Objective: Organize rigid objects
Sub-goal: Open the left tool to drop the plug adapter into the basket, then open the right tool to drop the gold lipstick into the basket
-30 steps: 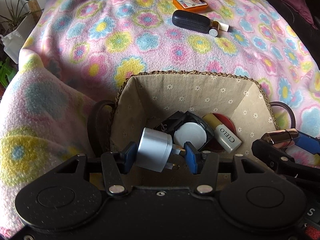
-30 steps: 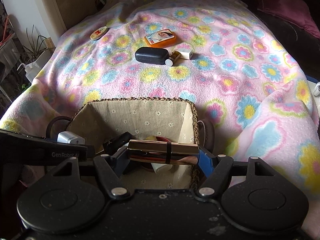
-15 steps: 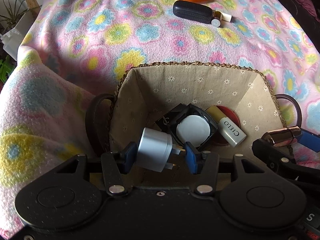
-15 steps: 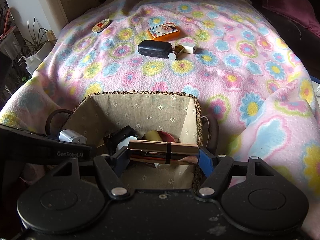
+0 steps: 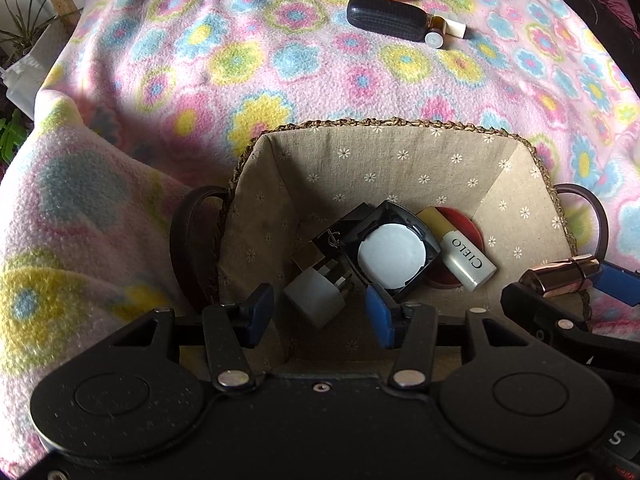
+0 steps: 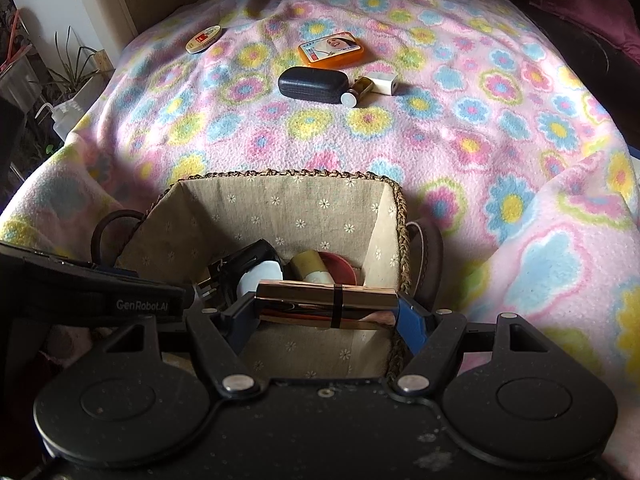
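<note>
Grippers poised over a lined wicker basket on a flowered blanket.

Left wrist view: the left gripper (image 5: 318, 316) stands open and empty, its pads clear of the white plug adapter (image 5: 316, 294) lying below them in the basket (image 5: 400, 123), beside a black compact (image 5: 390, 254), a Cielo tube (image 5: 466, 258) and a red lid (image 5: 464, 226).
Right wrist view: the right gripper (image 6: 326, 314) clamps a rose-gold lipstick tube (image 6: 326, 295) crosswise above the basket's near edge; a dark case (image 6: 313, 84), orange tin (image 6: 331, 49) and round tin (image 6: 203, 39) lie well apart on the blanket (image 6: 480, 128).
</note>
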